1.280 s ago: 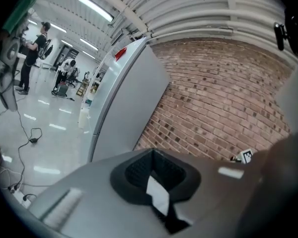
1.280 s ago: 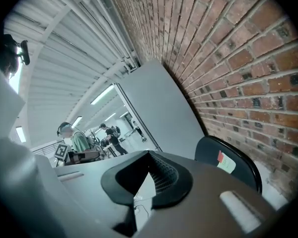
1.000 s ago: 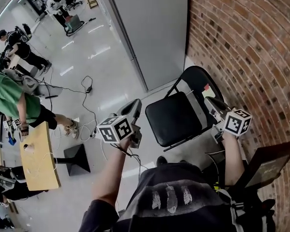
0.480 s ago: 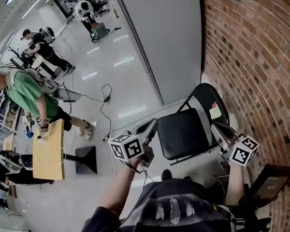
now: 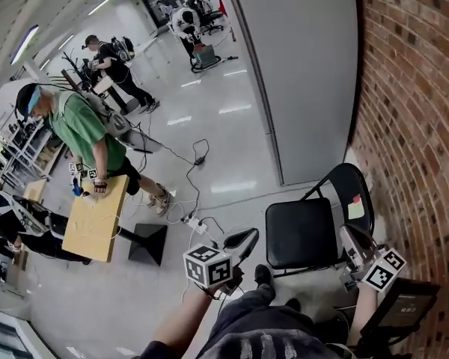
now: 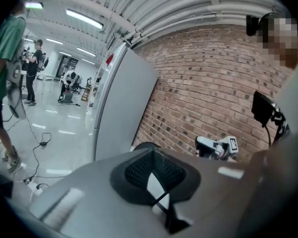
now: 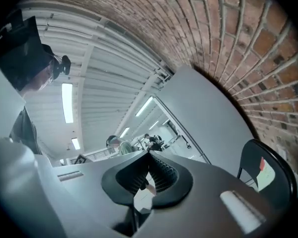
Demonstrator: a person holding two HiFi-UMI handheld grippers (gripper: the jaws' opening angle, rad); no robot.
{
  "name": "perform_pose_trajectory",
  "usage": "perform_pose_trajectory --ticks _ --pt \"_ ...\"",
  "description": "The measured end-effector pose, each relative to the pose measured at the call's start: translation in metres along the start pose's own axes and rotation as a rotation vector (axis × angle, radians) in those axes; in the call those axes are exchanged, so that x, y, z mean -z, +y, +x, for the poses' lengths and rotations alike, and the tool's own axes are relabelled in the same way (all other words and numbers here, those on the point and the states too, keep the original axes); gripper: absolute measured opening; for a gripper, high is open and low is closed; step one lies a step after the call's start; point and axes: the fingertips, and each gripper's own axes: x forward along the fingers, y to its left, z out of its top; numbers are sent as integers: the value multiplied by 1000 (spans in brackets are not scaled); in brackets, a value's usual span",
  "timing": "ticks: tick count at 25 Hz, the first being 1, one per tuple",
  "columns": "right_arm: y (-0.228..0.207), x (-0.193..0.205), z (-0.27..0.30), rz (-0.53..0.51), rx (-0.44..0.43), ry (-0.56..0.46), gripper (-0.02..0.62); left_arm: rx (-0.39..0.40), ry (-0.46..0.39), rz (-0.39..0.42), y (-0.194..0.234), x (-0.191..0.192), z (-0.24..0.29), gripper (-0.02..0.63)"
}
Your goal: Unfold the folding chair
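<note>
left tongs (image 5: 248, 236) and right tongs (image 5: 350, 235), shut and empty, are drawn back toward six o'clock; the folding chair (image 5: 303, 234) is left unfolded.

The folding chair (image 5: 303, 234) is black, with a yellow-and-red label (image 5: 355, 206) on its backrest. Right of the chair runs a red-brown brick wall (image 5: 411, 88). Behind the chair stands a plain grey panel (image 5: 307, 66) on a glossy pale-grey floor (image 5: 209, 126).

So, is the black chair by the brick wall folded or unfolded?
Unfolded: the chair stands by the brick wall with its seat down flat and its backrest upright behind it.
</note>
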Motion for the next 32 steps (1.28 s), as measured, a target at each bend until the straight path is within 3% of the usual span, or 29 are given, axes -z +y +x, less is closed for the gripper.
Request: perform_pose_trajectory --ticks 4,9,12,15,22,27,32 --pt "31 20 29 -82 -94 112 2 -34 -27 -21 3 6 -21 0" --pt "57 39 53 -227 -138 231 2 -51 -52 18 2 2 -28 0" --pt "77 48 57 -230 -154 258 2 -35 -54 45 1 2 -38 0" --pt "91 57 66 -234 -129 266 2 2 -73 13 12 0 -53 0" --pt "132 81 109 -290 -74 286 2 56 -156 -33 63 -10 -99 0" --pt "189 121 172 -250 -142 288 2 59 -218 -90 115 -12 -152 0" --pt "252 181 237 -316 -199 413 2 17 -225 -162 177 7 -210 0"
